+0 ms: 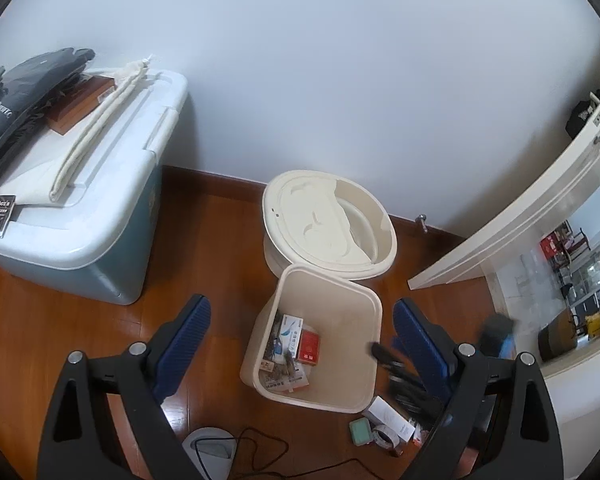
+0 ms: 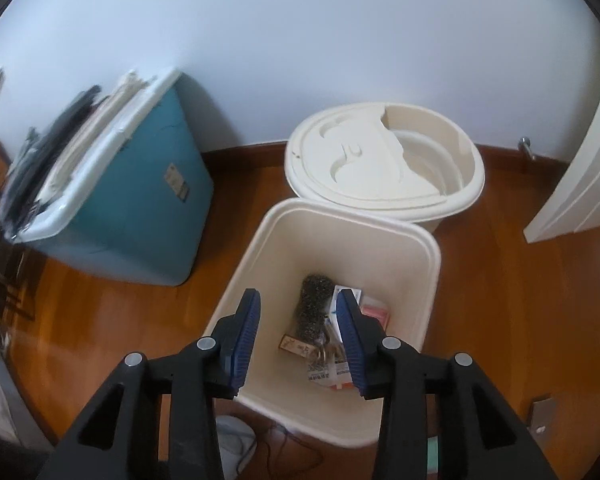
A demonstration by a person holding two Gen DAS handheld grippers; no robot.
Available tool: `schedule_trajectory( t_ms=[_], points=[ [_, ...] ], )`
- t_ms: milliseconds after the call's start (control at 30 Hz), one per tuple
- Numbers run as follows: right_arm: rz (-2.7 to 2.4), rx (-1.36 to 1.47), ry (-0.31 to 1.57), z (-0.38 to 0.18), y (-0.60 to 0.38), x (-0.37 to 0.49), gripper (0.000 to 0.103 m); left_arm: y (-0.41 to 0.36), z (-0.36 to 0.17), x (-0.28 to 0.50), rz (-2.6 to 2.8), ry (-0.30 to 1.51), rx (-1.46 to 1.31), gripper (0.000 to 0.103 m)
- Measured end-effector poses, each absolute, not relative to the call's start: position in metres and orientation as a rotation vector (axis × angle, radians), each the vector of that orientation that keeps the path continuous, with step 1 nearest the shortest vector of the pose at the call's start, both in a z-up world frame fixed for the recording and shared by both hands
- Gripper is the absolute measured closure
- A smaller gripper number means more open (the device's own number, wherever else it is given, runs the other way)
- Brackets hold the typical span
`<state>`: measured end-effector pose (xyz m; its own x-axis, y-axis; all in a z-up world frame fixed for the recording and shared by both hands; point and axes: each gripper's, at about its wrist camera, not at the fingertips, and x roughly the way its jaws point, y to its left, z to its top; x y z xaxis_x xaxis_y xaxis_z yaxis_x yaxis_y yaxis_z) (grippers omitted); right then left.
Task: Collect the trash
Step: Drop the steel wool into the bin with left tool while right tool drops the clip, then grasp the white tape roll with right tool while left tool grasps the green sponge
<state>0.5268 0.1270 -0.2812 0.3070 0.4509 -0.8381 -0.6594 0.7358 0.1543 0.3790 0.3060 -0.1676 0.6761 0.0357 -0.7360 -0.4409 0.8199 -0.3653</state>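
A cream square trash bin (image 1: 363,292) stands on the wooden floor and holds small boxes and paper scraps, among them a red pack (image 1: 308,347). My left gripper (image 1: 301,340) is wide open and empty above the bin. The right wrist view shows the same bin (image 2: 256,240) close below. A dark speckled piece (image 2: 311,312) lies blurred inside it. My right gripper (image 2: 298,312) is open and empty over the bin's mouth. More trash lies on the floor right of the bin: a white box (image 1: 391,416), a green pad (image 1: 359,431) and a tape roll (image 1: 383,437).
A round cream bucket with a lid (image 1: 327,224) stands behind the bin. A blue cooler (image 1: 100,216) piled with cloth and bags stands at the left. A white door frame (image 1: 499,224) rises at the right. A black cable (image 1: 260,448) runs on the floor.
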Motion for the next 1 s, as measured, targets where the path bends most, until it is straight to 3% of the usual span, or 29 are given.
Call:
schedule_trajectory(
  t_ms=[133, 200, 367, 433, 567, 700, 833, 1000],
  points=[
    [0.706, -0.191, 1.018, -0.236, 0.059, 0.506, 0.057, 0.282, -0.168, 0.383, 0.225, 0.799, -0.512, 0.010],
    [0.655, -0.186, 1.009, -0.217, 0.016, 0.489, 0.040, 0.260, -0.167, 0.387, 0.190, 0.797, -0.451, 0.010],
    [0.613, -0.260, 0.986, -0.216, -0.079, 0.443, 0.025, 0.195, -0.172, 0.389, 0.066, 0.798, -0.297, 0.010],
    [0.621, -0.316, 0.997, -0.250, -0.111, 0.435, 0.019, 0.170, -0.182, 0.391, 0.051, 0.812, -0.266, 0.010],
    [0.651, -0.471, 1.077, -0.350, -0.141, 0.438, 0.019, 0.127, -0.220, 0.402, 0.096, 0.857, -0.227, 0.010],
    [0.652, -0.546, 1.215, -0.472, -0.164, 0.456, 0.029, 0.080, -0.258, 0.417, 0.103, 0.842, -0.153, 0.010],
    [0.682, -0.565, 1.266, -0.541, -0.169, 0.471, 0.030, 0.050, -0.301, 0.428, 0.094, 0.834, -0.182, 0.010],
    [0.708, -0.624, 1.279, -0.590, -0.164, 0.491, 0.032, 0.029, -0.360, 0.436, 0.083, 0.921, -0.181, 0.010]
  ],
)
